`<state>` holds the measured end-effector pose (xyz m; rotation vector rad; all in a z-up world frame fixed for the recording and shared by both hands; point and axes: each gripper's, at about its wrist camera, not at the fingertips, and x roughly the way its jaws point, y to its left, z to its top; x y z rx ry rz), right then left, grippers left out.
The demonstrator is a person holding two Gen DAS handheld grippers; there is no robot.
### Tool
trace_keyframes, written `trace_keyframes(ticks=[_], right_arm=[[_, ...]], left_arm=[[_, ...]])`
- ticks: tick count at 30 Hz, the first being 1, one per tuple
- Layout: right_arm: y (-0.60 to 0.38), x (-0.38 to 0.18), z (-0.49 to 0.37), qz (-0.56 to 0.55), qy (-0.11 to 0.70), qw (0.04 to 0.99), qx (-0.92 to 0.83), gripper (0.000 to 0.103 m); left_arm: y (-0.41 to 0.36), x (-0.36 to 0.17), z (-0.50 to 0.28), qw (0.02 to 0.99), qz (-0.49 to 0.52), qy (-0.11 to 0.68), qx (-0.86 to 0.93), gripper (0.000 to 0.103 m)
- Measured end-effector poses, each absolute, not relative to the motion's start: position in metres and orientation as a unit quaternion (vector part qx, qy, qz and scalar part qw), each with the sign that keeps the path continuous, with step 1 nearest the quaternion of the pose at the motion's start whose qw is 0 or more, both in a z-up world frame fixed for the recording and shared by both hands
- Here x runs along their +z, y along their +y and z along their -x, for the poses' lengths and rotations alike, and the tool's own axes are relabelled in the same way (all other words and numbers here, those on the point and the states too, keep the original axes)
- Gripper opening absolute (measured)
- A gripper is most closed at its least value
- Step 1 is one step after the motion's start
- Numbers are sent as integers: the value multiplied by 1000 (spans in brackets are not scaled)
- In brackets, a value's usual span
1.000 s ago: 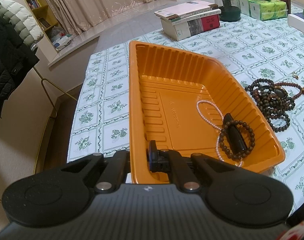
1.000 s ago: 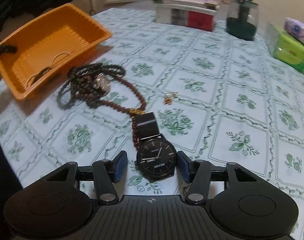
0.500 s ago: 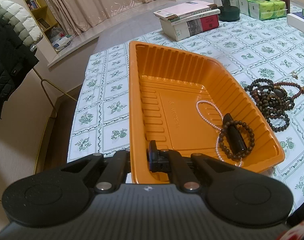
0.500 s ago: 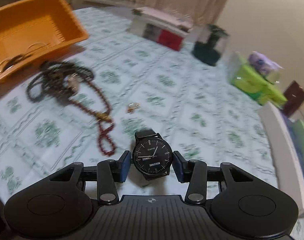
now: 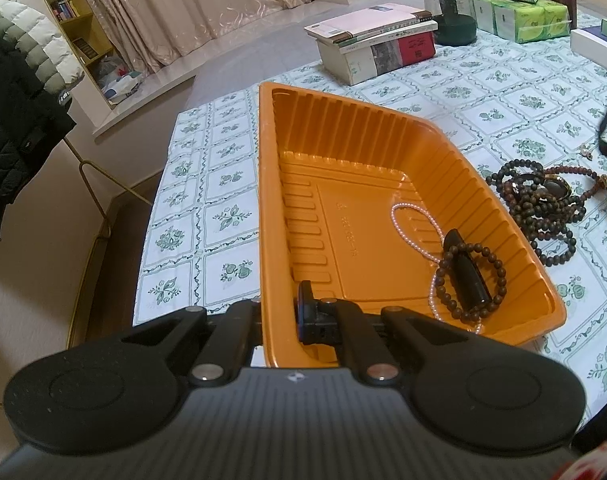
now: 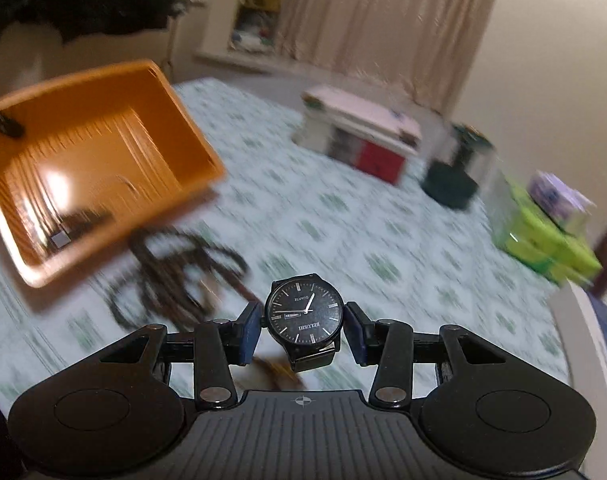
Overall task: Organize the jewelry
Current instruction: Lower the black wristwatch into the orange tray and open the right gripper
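From the left wrist, the left gripper (image 5: 280, 316) is clamped on the near wall of the orange tray (image 5: 479, 184), where a bead bracelet (image 5: 473, 280) lies at the near right. From the right wrist, the right gripper (image 6: 303, 330) pinches a black watch (image 6: 304, 314) by its case, lifted clear of the table (image 6: 343, 224), with the tray far left.

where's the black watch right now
In the right wrist view the black watch sits low in the centre, clamped between the right gripper pads, raised off the tablecloth, with the orange tray off to the upper left.
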<state>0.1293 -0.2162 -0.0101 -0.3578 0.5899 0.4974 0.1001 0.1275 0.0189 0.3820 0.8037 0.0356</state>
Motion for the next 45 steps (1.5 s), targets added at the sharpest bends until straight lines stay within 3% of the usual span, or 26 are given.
trace_keyframes(ticks=[20, 45], right_arm=[[-57, -1, -139, 112, 273, 872, 389, 44], [-37, -34, -140, 66, 338, 844, 411, 47]], left_arm=[[127, 21, -101, 905, -183, 385, 14, 3], [129, 21, -100, 905, -182, 385, 14, 3]])
